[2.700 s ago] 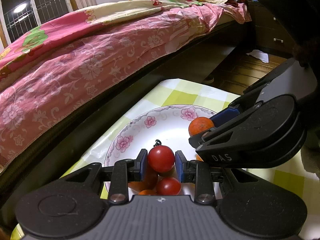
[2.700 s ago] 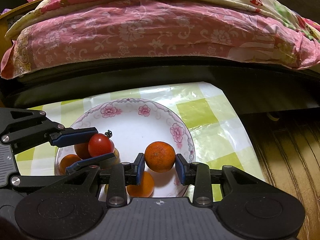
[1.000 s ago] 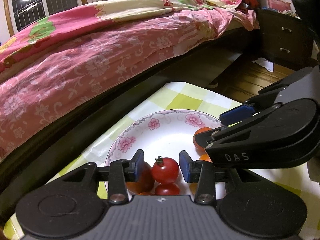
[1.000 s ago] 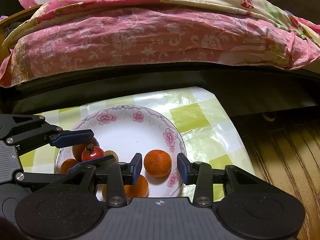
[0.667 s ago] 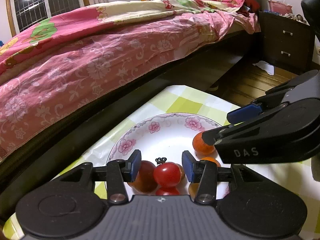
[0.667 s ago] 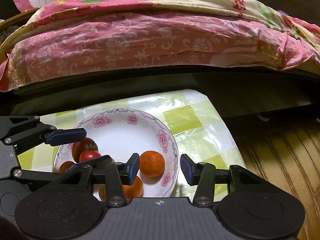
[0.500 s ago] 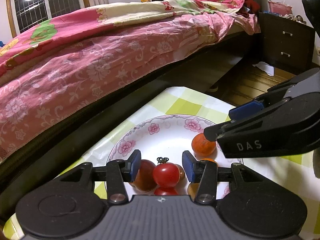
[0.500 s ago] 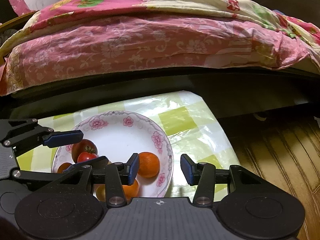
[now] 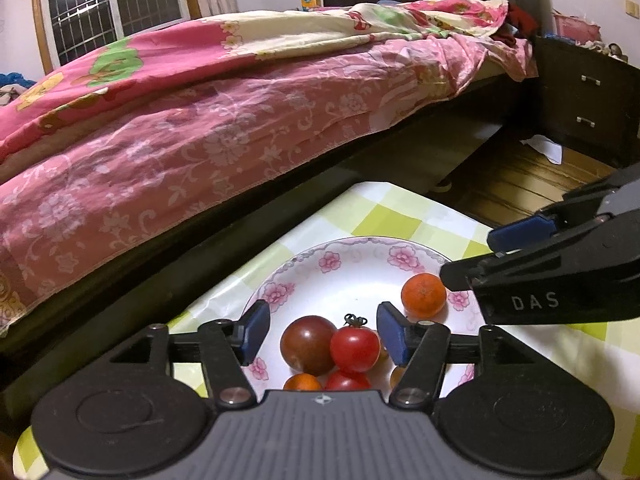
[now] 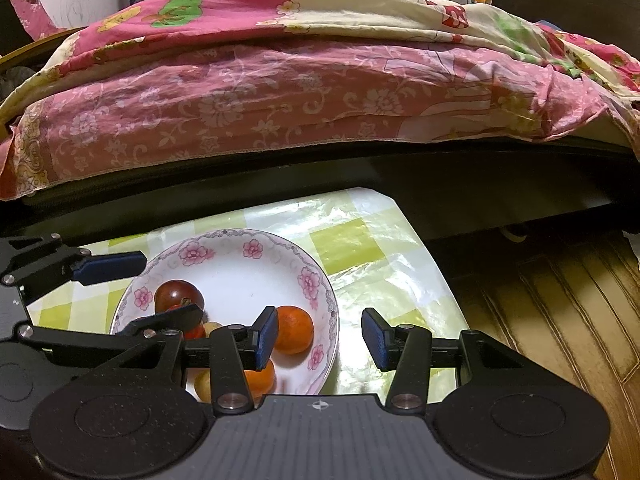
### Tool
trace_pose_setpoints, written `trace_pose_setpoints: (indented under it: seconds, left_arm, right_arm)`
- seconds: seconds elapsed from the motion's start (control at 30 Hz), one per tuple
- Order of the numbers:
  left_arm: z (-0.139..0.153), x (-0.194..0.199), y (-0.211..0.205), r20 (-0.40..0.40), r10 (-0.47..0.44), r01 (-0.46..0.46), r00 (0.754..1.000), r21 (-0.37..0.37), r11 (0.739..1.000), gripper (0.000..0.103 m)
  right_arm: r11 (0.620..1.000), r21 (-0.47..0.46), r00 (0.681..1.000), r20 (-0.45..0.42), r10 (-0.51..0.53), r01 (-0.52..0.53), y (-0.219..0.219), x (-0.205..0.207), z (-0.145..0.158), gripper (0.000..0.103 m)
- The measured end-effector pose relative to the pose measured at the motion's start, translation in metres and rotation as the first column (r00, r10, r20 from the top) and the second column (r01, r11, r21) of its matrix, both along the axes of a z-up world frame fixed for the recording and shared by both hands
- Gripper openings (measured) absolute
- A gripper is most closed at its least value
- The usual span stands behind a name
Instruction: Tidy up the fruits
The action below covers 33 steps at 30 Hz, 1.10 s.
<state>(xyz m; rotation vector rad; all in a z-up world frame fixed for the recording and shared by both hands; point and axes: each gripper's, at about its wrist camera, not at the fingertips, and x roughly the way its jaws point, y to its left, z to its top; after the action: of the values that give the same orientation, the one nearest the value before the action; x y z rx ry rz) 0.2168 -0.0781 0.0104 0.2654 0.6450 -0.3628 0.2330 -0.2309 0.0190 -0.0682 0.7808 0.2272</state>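
Note:
A white floral plate (image 9: 352, 268) (image 10: 240, 268) on the checked table holds several fruits: a red tomato (image 9: 355, 348), a dark tomato (image 9: 308, 344) (image 10: 178, 295), an orange (image 9: 424, 295) (image 10: 294, 330) and others partly hidden. My left gripper (image 9: 323, 332) is open and empty, just above the tomatoes. My right gripper (image 10: 319, 336) is open and empty, above the plate's right rim; the orange lies beside its left finger. Each gripper shows in the other's view, the left (image 10: 120, 292) and the right (image 9: 520, 256).
A bed with a pink floral quilt (image 9: 200, 120) (image 10: 300, 92) runs along the table's far side. The green-checked tablecloth (image 10: 360, 240) ends at the right above a wooden floor (image 10: 560, 300). A dark drawer cabinet (image 9: 584, 100) stands at the back right.
Both grippers let go of their fruit, the left the red tomato and the right the orange, which now lie on the plate. Both opened wider and drew back and up.

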Motion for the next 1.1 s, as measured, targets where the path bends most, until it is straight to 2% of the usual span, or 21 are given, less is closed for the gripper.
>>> trace_pose_setpoints:
  seconds: [0.3,0.37,0.63,1.1]
  left_arm:
    - [0.005,-0.015,0.004,0.003,0.035,-0.035,0.999,0.004,0.999,0.069]
    - [0.006,-0.018,0.005,0.000,0.042,-0.042,0.999,0.004,0.999,0.075]
    - [0.008,-0.033,0.010,0.011,0.080,-0.080,0.997,0.031,0.996,0.083]
    - [0.010,-0.047,0.013,0.038,0.118,-0.120,0.992,0.053,0.991,0.089]
  right_arm:
    - [1.000,0.000,1.000,-0.024,-0.016,0.016,-0.002,-0.014,0.001,0.043]
    - [1.000,0.005,0.999,-0.029,-0.019,0.019,-0.002,-0.019,0.002,0.043]
    - [1.000,0.015,0.999,-0.036,-0.024,0.025,0.002,-0.035,0.005,0.044]
    - [0.999,0.020,0.998,-0.051,-0.032,0.033,0.004,-0.054,0.004,0.044]
